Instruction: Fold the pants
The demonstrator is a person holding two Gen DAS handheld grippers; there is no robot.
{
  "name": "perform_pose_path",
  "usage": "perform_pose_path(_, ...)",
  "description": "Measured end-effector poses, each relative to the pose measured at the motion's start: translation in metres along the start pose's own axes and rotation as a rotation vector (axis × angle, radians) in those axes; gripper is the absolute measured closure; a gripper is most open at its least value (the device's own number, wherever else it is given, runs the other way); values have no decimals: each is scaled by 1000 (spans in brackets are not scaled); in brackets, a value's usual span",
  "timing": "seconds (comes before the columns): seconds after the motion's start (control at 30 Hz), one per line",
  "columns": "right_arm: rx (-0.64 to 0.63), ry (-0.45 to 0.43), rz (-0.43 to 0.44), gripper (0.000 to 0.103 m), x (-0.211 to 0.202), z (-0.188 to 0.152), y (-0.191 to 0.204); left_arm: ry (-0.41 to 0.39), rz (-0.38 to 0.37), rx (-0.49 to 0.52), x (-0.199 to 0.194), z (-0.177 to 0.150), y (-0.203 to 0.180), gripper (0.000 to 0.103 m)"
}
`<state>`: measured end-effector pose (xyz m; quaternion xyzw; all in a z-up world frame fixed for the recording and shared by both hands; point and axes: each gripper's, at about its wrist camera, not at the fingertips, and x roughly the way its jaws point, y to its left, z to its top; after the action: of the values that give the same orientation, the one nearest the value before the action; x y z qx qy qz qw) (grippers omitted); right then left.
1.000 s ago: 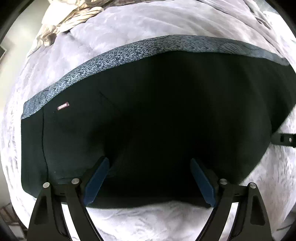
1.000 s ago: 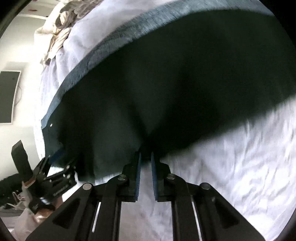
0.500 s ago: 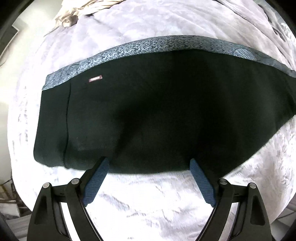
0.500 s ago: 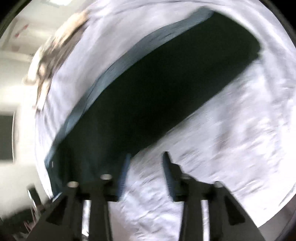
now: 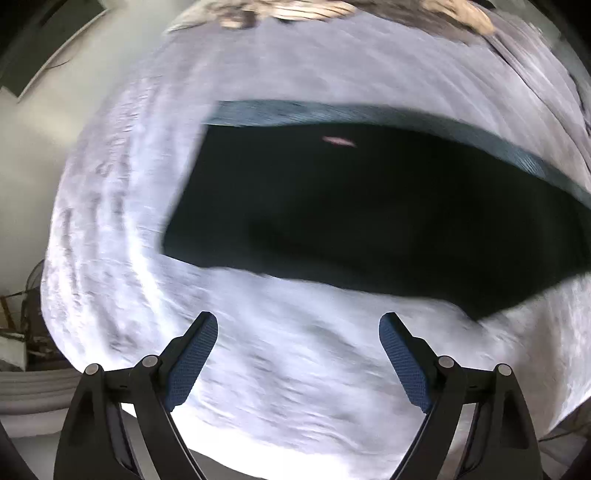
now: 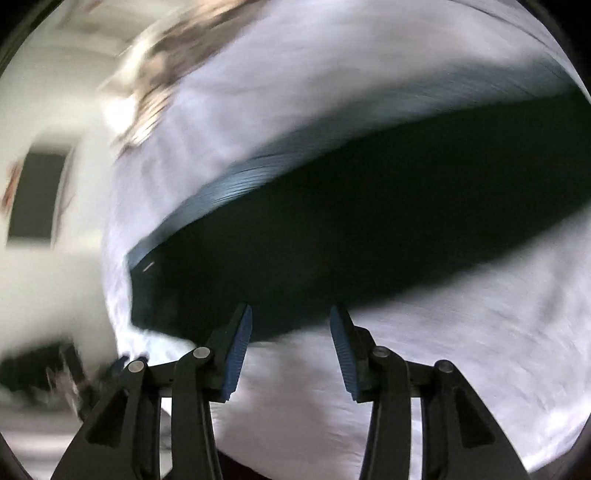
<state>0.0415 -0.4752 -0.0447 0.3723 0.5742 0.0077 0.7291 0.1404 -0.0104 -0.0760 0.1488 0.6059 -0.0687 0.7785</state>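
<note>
Black pants [image 5: 369, 210] with a blue-grey patterned waistband [image 5: 332, 112] and a small pink label [image 5: 338, 141] lie flat on a pale quilted bed cover [image 5: 277, 350]. My left gripper [image 5: 298, 328] is open and empty, held back from the pants' near edge over bare cover. In the right wrist view the pants [image 6: 369, 221] stretch across the middle, waistband [image 6: 236, 184] on the far side. My right gripper [image 6: 291, 317] is open and empty, its fingertips just at the pants' near edge. Both views are motion-blurred.
A crumpled beige cloth [image 5: 332, 11] lies at the far end of the bed. A white wall with a dark screen [image 6: 37, 195] stands to the left. The bed's left edge [image 5: 51, 295] drops off to clutter on the floor.
My right gripper has opened and let go of the pants' edge. Both grippers have pulled back from the pants, and the left one has swung so the pants sit farther right.
</note>
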Motion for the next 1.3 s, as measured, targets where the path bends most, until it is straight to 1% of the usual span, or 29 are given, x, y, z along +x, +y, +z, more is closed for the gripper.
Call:
perform_pose_path(0.1, -241, 62, 38, 55, 42, 17, 91, -41, -10, -31, 5, 8, 42, 13)
perform_pose_path(0.13, -291, 79, 39, 55, 52, 18, 111, -45, -19, -41, 12, 12, 58, 13)
perform_pose_path(0.17, -384, 115, 51, 55, 73, 23, 151, -45, -25, -48, 19, 18, 72, 13)
perform_pose_path(0.2, -431, 137, 66, 55, 85, 25, 172, -45, -32, -50, 25, 25, 82, 13)
perform_pose_path(0.23, -518, 178, 92, 52, 108, 29, 211, -47, -49, -48, 37, 34, 91, 13)
perform_pose_path(0.27, -572, 198, 98, 49, 123, 33, 234, -46, -73, -46, 43, 39, 99, 13)
perform_pose_path(0.3, -649, 225, 97, 44, 144, 35, 264, -43, -89, -45, 49, 44, 105, 13)
perform_pose_path(0.33, -690, 242, 92, 42, 158, 36, 280, -37, -122, -40, 57, 50, 112, 13)
perform_pose_path(0.4, -785, 283, 50, 42, 204, 44, 324, -39, -174, -34, 65, 56, 115, 13)
perform_pose_path(0.5, -861, 311, -4, 42, 255, 56, 361, -36, -239, -32, 76, 59, 120, 13)
perform_pose_path(0.53, -863, 315, -18, 42, 263, 57, 364, -33, -259, -33, 81, 60, 122, 15)
perform_pose_path(0.57, -857, 322, -42, 42, 275, 61, 365, -29, -281, -35, 86, 60, 124, 22)
perform_pose_path(0.63, -835, 343, -78, 42, 296, 69, 366, -19, -319, -41, 94, 61, 125, 26)
perform_pose_path(0.67, -829, 353, -87, 42, 304, 71, 369, -26, -338, -48, 95, 60, 127, 31)
perform_pose_path(0.7, -825, 369, -94, 46, 308, 73, 366, -30, -359, -51, 96, 60, 127, 44)
perform_pose_path(0.73, -820, 389, -116, 74, 314, 72, 364, -28, -396, -52, 95, 60, 127, 50)
perform_pose_path(0.77, -819, 396, -132, 90, 314, 71, 361, -30, -412, -51, 94, 59, 126, 58)
perform_pose_path(0.8, -822, 389, -139, 93, 313, 70, 361, -42, -403, -43, 90, 57, 124, 58)
perform_pose_path(0.83, -832, 371, -124, 95, 306, 67, 362, -56, -391, -28, 86, 55, 122, 59)
perform_pose_path(0.9, -858, 368, -65, 100, 293, 62, 371, -75, -377, -11, 80, 48, 120, 60)
perform_pose_path(0.93, -854, 394, -14, 100, 287, 58, 375, -77, -369, -6, 79, 43, 120, 60)
perform_pose_path(1.03, -875, 401, -31, 100, 298, 54, 383, -65, -350, -26, 85, 37, 121, 59)
perform_pose_path(1.07, -854, 402, -43, 100, 309, 56, 382, -59, -340, -48, 86, 38, 121, 57)
perform_pose_path(1.13, -805, 389, -96, 100, 331, 60, 374, -64, -310, -74, 83, 39, 120, 47)
perform_pose_path(1.17, -790, 378, -117, 100, 337, 61, 369, -81, -271, -85, 78, 40, 120, 38)
perform_pose_path(1.2, -764, 368, -117, 99, 339, 63, 365, -99, -237, -91, 72, 41, 120, 37)
perform_pose_path(1.23, -717, 352, -91, 95, 335, 66, 361, -111, -235, -94, 67, 43, 121, 37)
perform_pose_path(1.27, -690, 334, -78, 94, 328, 69, 359, -122, -244, -99, 61, 46, 120, 37)
perform_pose_path(1.3, -663, 313, -63, 90, 316, 71, 357, -131, -248, -102, 58, 48, 120, 37)
